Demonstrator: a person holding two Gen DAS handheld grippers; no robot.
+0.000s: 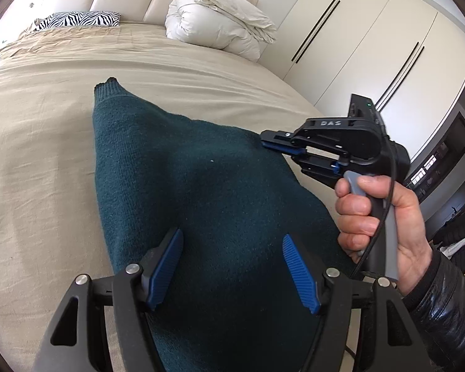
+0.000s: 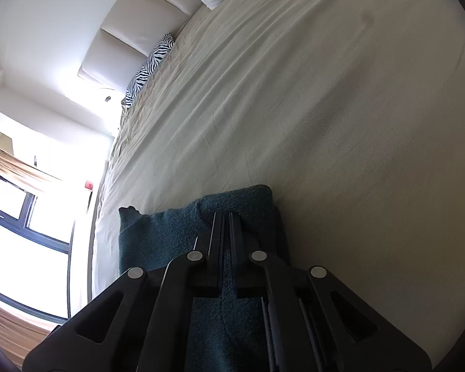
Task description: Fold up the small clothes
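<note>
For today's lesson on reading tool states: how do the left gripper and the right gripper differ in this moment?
The left gripper has its jaws spread wide; the right gripper has its jaws shut. The left gripper holds nothing and sits over the middle of the dark green sweater; the right gripper pinches the sweater's edge at the side. Both share black frames and ribbed blue pads, and both work above the beige bed sheet.
</note>
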